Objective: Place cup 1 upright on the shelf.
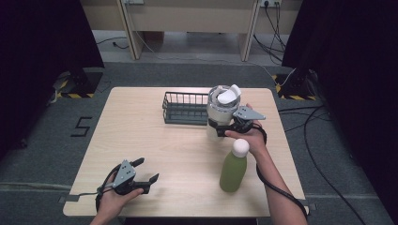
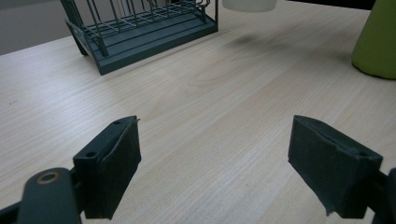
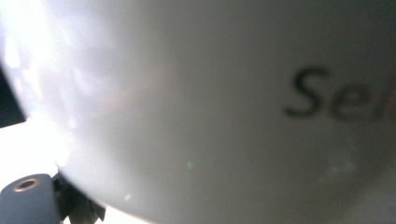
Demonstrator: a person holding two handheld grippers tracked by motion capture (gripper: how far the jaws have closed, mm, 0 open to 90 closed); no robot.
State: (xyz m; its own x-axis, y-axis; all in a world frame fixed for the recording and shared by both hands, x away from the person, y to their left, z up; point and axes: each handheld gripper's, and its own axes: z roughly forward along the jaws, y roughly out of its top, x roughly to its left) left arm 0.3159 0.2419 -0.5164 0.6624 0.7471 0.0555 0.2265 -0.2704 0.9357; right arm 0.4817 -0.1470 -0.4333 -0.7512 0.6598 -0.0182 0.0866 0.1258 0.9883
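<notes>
Left hand, high view: my left hand sits at the near left edge of the table, holding the left gripper low over the wood — its jaws spread wide, nothing between them.
Table, high view: pale wood-grain table, rectangular with rounded corners.
Green bottle, high view: a smooth green bottle with a rounded white cap stands upright near the front right, just beside my right forearm.
Right hand, high view: my right hand holds the right gripper against the lower part of a white tumbler — jaws closed around it.
Tumbler, high view: cylindrical, frosted white, with a flip lid standing open on top; I cannot tell what is inside it. It is just right of the basket, at the far right of the table.
Basket, high view: dark wire basket, rectangular with a solid base, nothing visible in it.
Pads, left gripper view: two matte black, blocky pads stand far apart over bare wood.
Basket, left gripper view: grey-green wire walls on a flat tray base, at upper left.
Bottle, left gripper view: a curved green side at the right edge; the tumbler's pale base shows at the top, apparently lifted off the wood.
Tumbler, right gripper view: glossy white curved wall pressed close, with blurred dark letters "Se".
</notes>
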